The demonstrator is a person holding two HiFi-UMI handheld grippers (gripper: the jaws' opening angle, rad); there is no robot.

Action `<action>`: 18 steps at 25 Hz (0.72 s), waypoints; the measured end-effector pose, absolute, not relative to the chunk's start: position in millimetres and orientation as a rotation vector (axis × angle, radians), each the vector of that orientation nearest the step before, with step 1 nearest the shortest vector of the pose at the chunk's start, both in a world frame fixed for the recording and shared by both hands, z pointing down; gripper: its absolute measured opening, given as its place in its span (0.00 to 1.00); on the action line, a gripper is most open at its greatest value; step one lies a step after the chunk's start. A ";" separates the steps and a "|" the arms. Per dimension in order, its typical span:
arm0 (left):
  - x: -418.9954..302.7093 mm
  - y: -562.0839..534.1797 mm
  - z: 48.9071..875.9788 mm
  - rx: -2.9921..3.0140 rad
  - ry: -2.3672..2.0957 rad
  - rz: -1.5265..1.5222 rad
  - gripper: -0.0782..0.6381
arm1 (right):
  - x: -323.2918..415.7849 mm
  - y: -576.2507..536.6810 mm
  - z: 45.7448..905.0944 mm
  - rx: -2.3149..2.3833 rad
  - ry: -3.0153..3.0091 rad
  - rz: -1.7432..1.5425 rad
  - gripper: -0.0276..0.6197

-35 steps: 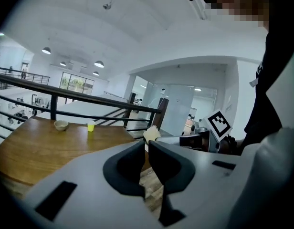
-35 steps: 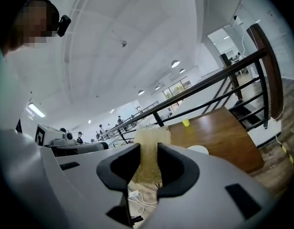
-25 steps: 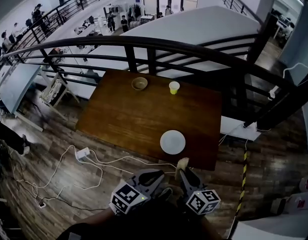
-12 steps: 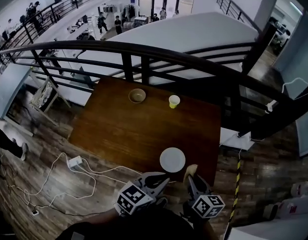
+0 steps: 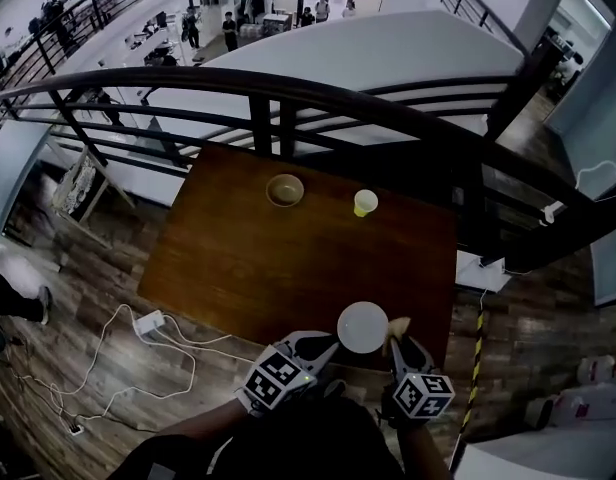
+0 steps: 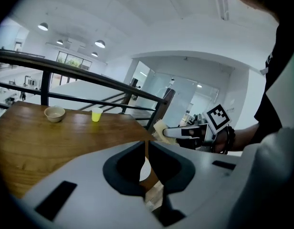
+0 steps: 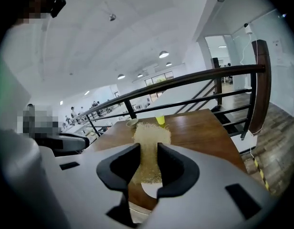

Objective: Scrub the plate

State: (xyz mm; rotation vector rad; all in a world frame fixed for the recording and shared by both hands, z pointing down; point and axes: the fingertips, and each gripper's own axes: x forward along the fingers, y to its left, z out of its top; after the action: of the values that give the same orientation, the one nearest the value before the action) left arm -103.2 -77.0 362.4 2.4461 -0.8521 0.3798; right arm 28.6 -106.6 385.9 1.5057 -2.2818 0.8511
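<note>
A white plate (image 5: 363, 327) lies near the front edge of the brown wooden table (image 5: 248, 258). My left gripper (image 5: 321, 346) sits just left of the plate's near rim; its jaws are shut with nothing between them (image 6: 146, 146), and a sliver of the plate (image 6: 144, 170) shows past them. My right gripper (image 5: 397, 340) is at the plate's right rim, shut on a tan sponge (image 5: 399, 324). In the right gripper view the sponge (image 7: 150, 144) sticks out between the jaws above the plate (image 7: 150, 190). The left gripper view also shows the sponge (image 6: 161, 129).
A small tan bowl (image 5: 285, 190) and a yellow cup (image 5: 365, 203) stand at the table's far side. A dark metal railing (image 5: 288, 93) runs behind the table. White cables and a power strip (image 5: 148, 323) lie on the wood floor at left.
Both grippers have moved forward from below the table's front edge up to the plate, one on each side. The right gripper keeps the sponge.
</note>
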 end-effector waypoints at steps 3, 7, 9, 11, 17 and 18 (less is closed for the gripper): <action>-103.6 -88.0 397.4 2.416 -0.863 0.466 0.16 | 21.4 -120.0 415.2 1.444 -2.256 0.858 0.23; -97.5 -97.2 448.3 2.362 -0.873 0.616 0.16 | 8.0 -137.4 460.5 1.336 -2.238 0.883 0.23; -93.4 -89.9 472.3 2.307 -0.843 0.679 0.16 | -1.5 -135.7 486.8 1.271 -2.211 0.907 0.23; -90.5 -83.3 492.1 2.250 -0.813 0.736 0.16 | -13.0 -135.3 508.5 1.208 -2.192 0.924 0.23; -80.3 -117.7 543.6 2.138 -0.881 0.780 0.16 | -38.7 -181.1 541.6 1.091 -2.248 0.839 0.23; -78.2 -120.3 553.9 2.113 -0.883 0.783 0.16 | -39.0 -184.3 547.7 1.088 -2.244 0.826 0.23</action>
State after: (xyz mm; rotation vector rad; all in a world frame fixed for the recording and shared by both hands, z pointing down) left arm -78.2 -120.3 553.9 2.1126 -0.8834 0.7835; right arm -39.0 -184.3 547.7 1.0883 -2.2440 0.8264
